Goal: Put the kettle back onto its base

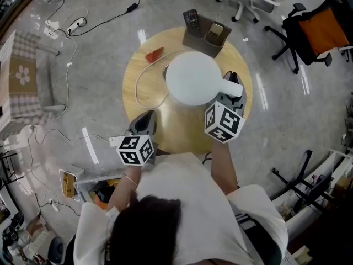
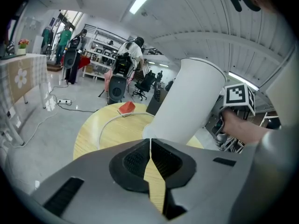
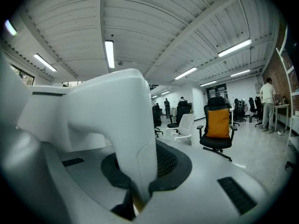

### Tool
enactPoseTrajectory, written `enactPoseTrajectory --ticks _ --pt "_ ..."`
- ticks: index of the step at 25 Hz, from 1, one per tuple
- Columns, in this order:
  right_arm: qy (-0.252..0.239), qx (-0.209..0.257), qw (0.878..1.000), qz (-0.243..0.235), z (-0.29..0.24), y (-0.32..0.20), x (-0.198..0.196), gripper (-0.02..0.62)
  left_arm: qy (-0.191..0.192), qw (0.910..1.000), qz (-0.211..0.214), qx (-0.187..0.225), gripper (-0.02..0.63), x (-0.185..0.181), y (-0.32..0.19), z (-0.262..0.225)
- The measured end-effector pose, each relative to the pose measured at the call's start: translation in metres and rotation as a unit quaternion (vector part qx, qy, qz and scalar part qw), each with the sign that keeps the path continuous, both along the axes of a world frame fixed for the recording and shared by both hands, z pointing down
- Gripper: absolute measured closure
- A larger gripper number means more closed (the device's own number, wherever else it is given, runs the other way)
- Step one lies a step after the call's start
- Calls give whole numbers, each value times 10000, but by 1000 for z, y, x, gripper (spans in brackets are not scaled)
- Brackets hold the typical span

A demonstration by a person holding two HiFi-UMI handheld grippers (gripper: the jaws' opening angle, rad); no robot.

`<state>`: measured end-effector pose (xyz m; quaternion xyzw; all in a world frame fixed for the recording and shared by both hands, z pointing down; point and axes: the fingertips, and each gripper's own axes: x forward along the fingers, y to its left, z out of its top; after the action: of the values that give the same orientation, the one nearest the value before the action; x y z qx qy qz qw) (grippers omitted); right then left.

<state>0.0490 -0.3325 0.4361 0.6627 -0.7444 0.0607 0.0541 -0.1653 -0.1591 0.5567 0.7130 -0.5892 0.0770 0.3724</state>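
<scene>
Head view finds the tall white plastic electric kettle (image 1: 193, 77) over the middle of the round pale-wood table (image 1: 138, 101), with your right gripper (image 3: 140, 171) clamped on its chunky white handle (image 3: 117, 120). Whether it already sits on its base cannot be told; only a dark sliver (image 1: 165, 70) shows at its left side. Your left gripper (image 2: 149, 146) hovers near the table's front edge, jaws pressed together on nothing. Expect a stiff, smooth shell, possibly weighty with water and inclined to swing from a side grip, so the handle is the right hold. A white cord (image 1: 144, 79), a red wedge (image 1: 155, 54) and a brown cardboard holder (image 1: 205, 37) crowd the far half; the near side lies open.
</scene>
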Motion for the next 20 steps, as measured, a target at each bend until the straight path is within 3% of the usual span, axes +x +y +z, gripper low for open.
enactPoseTrajectory --ticks 11,20 --pt "69 -25 9999 -101 9 -17 -6 553 75 9999 -57 -86 574 -2 -15 7" --pt "200 -97 9996 -145 18 -23 -13 551 -80 9999 2 -117 574 -15 -23 9"
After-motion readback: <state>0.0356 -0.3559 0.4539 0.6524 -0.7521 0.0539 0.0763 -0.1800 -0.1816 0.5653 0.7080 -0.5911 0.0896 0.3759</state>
